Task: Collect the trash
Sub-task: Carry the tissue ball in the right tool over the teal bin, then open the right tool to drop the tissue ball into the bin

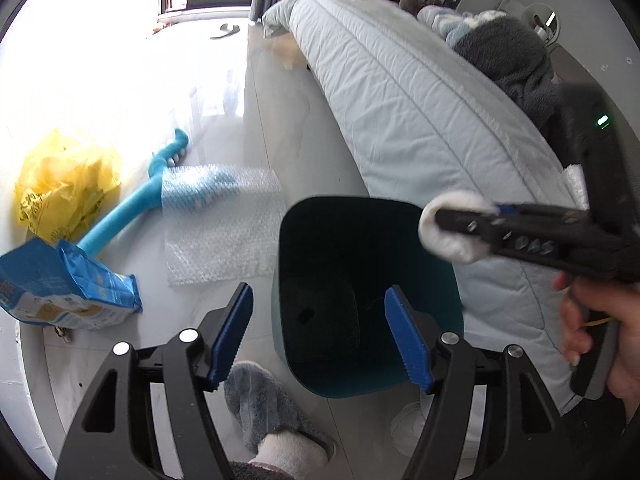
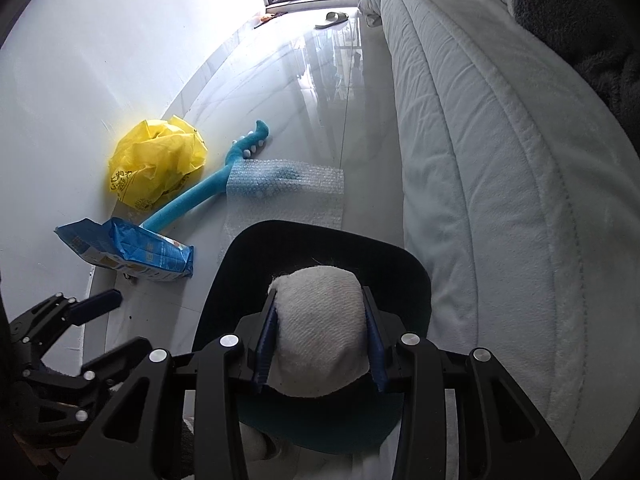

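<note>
Right gripper (image 2: pixel 320 344) clamped on a white wad of tissue (image 2: pixel 322 332), blue pads pressed against both its sides; the wad sits above the open mouth of the dark teal bin (image 2: pixel 412 276). From the left wrist view the same wad (image 1: pixel 448 228) shows at the tip of the right gripper (image 1: pixel 434 222), over the bin's (image 1: pixel 320 240) right rim, beside the pale quilted bedding (image 1: pixel 400 100). Left gripper (image 1: pixel 318 338) open wide, nothing between its blue pads, positioned over the bin's near-left side. On the glossy floor (image 2: pixel 300 92), left of the bin: a sheet of bubble wrap (image 2: pixel 288 196) lying partly over a teal foam stick (image 2: pixel 192 204), a crumpled yellow plastic bag (image 2: pixel 156 160) against the wall, and a blue snack packet (image 2: pixel 132 252) nearer the camera. A grey slipper (image 1: pixel 268 404) on a socked foot stands just beside the bin.
</note>
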